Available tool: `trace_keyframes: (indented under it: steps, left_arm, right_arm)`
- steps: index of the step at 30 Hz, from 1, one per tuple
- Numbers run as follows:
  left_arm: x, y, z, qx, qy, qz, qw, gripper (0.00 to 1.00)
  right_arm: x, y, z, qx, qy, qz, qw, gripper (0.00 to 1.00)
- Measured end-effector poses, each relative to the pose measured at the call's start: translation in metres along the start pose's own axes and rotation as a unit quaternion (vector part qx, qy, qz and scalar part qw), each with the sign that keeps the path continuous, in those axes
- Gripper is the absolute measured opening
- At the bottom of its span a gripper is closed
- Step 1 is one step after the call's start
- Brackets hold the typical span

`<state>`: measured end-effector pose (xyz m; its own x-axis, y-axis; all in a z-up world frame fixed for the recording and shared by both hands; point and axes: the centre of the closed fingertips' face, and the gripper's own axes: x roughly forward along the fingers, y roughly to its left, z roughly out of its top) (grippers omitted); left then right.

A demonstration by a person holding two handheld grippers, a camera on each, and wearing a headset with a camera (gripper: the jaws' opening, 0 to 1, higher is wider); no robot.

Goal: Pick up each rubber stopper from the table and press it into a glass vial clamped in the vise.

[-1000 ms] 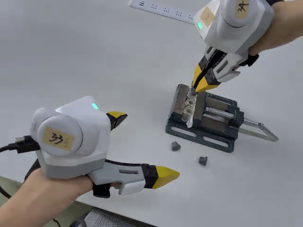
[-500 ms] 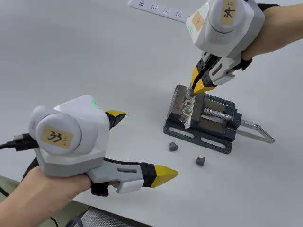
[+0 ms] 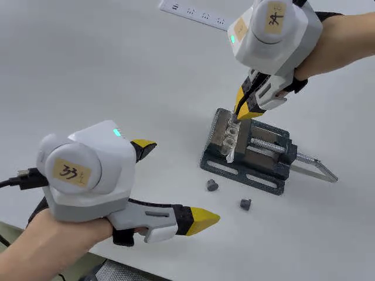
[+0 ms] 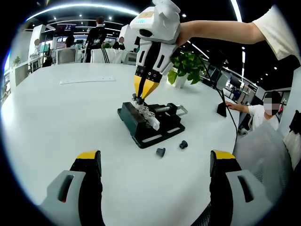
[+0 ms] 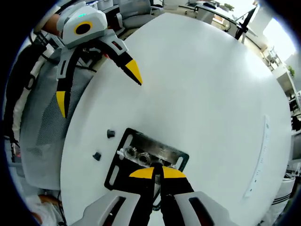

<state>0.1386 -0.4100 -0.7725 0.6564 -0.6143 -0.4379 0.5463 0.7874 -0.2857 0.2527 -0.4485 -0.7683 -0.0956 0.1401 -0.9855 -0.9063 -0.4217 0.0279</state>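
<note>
- Head view, lower left: a hand holds the left gripper (image 3: 174, 182) over the near edge of the white table (image 3: 88, 70). Its two yellow-tipped jaws stand wide apart and empty.
- Top centre: a white power strip (image 3: 193, 10) lies at the far side of the table, well apart from the work.
- Centre: one dark rubber stopper (image 3: 212, 185) lies loose on the table, just in front of the vise base. A second stopper (image 3: 245, 204) lies to its right, also near the base and apart from the first.
- Right of centre: the dark vise (image 3: 266, 167) sits flat on the table with its screw handle pointing right. A short row of clear glass vials (image 3: 229, 138) is clamped upright between its jaws. In the right gripper view, two of them show open mouths.
- Upper right: the right gripper (image 3: 237, 115) points down at the far end of the vial row, jaws drawn together, tips just above the glass. Something dark shows at the tips. I cannot tell whether it is a stopper pinched there, or whether the tips touch a vial.
</note>
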Motion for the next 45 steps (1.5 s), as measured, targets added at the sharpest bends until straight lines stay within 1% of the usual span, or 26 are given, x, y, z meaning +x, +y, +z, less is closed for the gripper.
trace_keyframes:
  steps: [2, 4, 5, 7, 9, 10, 15, 16, 18, 19, 20, 21, 22, 23, 24, 26, 27, 28, 29, 31, 32, 34, 36, 37, 42, 45]
  left_arm:
    - [0.0004, 0.0000, -0.0003, 0.000, 0.000, 0.000, 1.0000, 0.96]
    - [0.0007, 0.0005, -0.0012, -0.001, 0.001, 0.000, 1.0000, 0.96]
    - [0.0008, 0.0009, -0.0016, -0.001, 0.001, 0.001, 1.0000, 0.96]
    - [0.0007, 0.0003, -0.0009, -0.001, 0.001, 0.001, 1.0000, 0.96]
    - [0.0006, 0.0009, -0.0006, -0.002, 0.000, 0.002, 1.0000, 0.96]
    - [0.0005, 0.0010, -0.0009, -0.002, 0.001, 0.002, 1.0000, 0.96]
    - [-0.0011, 0.0022, -0.0010, -0.002, 0.001, 0.005, 1.0000, 0.95]
    - [-0.0013, 0.0025, -0.0009, -0.002, 0.000, 0.006, 1.0000, 0.96]
    - [-0.0020, 0.0030, -0.0013, -0.002, 0.001, 0.006, 1.0000, 0.96]
    - [-0.0020, 0.0032, -0.0014, -0.002, 0.001, 0.007, 1.0000, 0.96]
    - [-0.0024, 0.0033, -0.0022, -0.003, 0.002, 0.007, 1.0000, 0.95]
    - [-0.0026, 0.0035, -0.0025, -0.003, 0.003, 0.007, 1.0000, 0.96]
    - [-0.0027, 0.0037, -0.0027, -0.002, 0.003, 0.008, 1.0000, 0.95]
    - [-0.0025, 0.0037, -0.0025, -0.003, 0.003, 0.008, 1.0000, 0.96]
    - [-0.0021, 0.0033, -0.0027, -0.004, 0.003, 0.006, 1.0000, 0.96]
    - [-0.0015, 0.0032, -0.0023, -0.002, 0.004, 0.007, 1.0000, 0.96]
    - [-0.0016, 0.0029, -0.0025, -0.003, 0.004, 0.006, 1.0000, 0.95]
    - [-0.0013, 0.0029, -0.0017, -0.003, 0.002, 0.006, 1.0000, 0.95]
    - [-0.0008, 0.0028, -0.0015, -0.002, 0.002, 0.006, 1.0000, 0.96]
    - [-0.0005, 0.0032, -0.0011, -0.001, 0.002, 0.006, 1.0000, 0.95]
    - [-0.0003, 0.0035, -0.0010, -0.002, 0.001, 0.005, 1.0000, 0.95]
    - [-0.0002, 0.0040, -0.0010, -0.003, 0.001, 0.006, 1.0000, 0.95]
    - [-0.0003, 0.0041, -0.0004, -0.003, 0.000, 0.007, 1.0000, 0.95]
    - [-0.0004, 0.0041, -0.0003, -0.003, 0.000, 0.007, 1.0000, 0.95]
    - [-0.0009, 0.0041, 0.0004, -0.004, -0.004, 0.008, 1.0000, 0.95]
    - [-0.0007, 0.0024, 0.0004, -0.002, -0.003, 0.007, 1.0000, 0.95]
  right_arm:
    - [0.0009, 0.0012, -0.0004, -0.006, 0.006, -0.001, 1.0000, 0.00]
    - [0.0014, 0.0023, 0.0013, -0.004, 0.007, -0.002, 1.0000, 0.00]
    - [0.0015, 0.0015, 0.0006, 0.001, 0.013, -0.002, 0.9999, 0.00]
    - [0.0017, 0.0010, -0.0011, -0.006, 0.015, -0.005, 0.9999, 0.00]
    - [0.0015, 0.0006, -0.0007, 0.004, 0.014, -0.004, 0.9999, 0.00]
    - [0.0014, 0.0012, -0.0011, 0.002, 0.014, -0.004, 0.9999, 0.00]
    - [0.0003, 0.0042, -0.0022, 0.001, 0.000, -0.004, 1.0000, 0.00]
    - [0.0018, 0.0034, -0.0036, -0.001, 0.002, -0.005, 1.0000, 0.00]
    - [0.0012, 0.0015, -0.0042, 0.001, -0.007, -0.004, 1.0000, 0.00]
    - [0.0012, 0.0014, -0.0045, -0.007, -0.009, -0.004, 0.9999, 0.00]
    - [0.0017, -0.0003, -0.0042, -0.001, -0.013, -0.005, 0.9999, 0.00]
    - [0.0017, 0.0002, -0.0038, 0.019, -0.018, -0.006, 0.9996, 0.00]
    - [0.0015, 0.0014, -0.0040, 0.005, -0.018, -0.008, 0.9998, 0.00]
    - [0.0013, 0.0026, -0.0039, 0.001, -0.019, -0.010, 0.9998, 0.00]
    - [0.0011, 0.0034, -0.0038, 0.010, -0.018, -0.013, 0.9997, 0.00]
    - [0.0014, 0.0036, -0.0033, 0.002, -0.007, -0.018, 0.9998, 0.00]
    - [0.0015, 0.0031, -0.0028, 0.006, -0.005, -0.019, 0.9998, 0.00]
    - [0.0007, 0.0044, -0.0023, 0.020, -0.001, -0.019, 0.9996, 0.00]
    - [0.0007, 0.0036, -0.0022, 0.013, -0.002, -0.018, 0.9998, 0.00]
    - [0.0011, 0.0015, -0.0012, 0.030, 0.004, -0.018, 0.9994, 0.00]
    - [0.0013, 0.0044, -0.0025, 0.012, 0.013, -0.021, 0.9996, 0.00]
    - [0.0030, 0.0040, -0.0033, 0.023, 0.023, -0.022, 0.9992, 0.00]
    - [0.0037, 0.0050, -0.0030, 0.020, 0.037, -0.025, 0.9988, 0.00]
    - [0.0034, 0.0049, -0.0032, 0.004, 0.049, -0.029, 0.9984, 0.00]
    - [0.0037, 0.0066, -0.0024, 0.013, 0.062, -0.042, 0.9971, 0.00]
    - [0.0045, 0.0069, -0.0025, 0.008, 0.071, -0.051, 0.9961, 0.00]
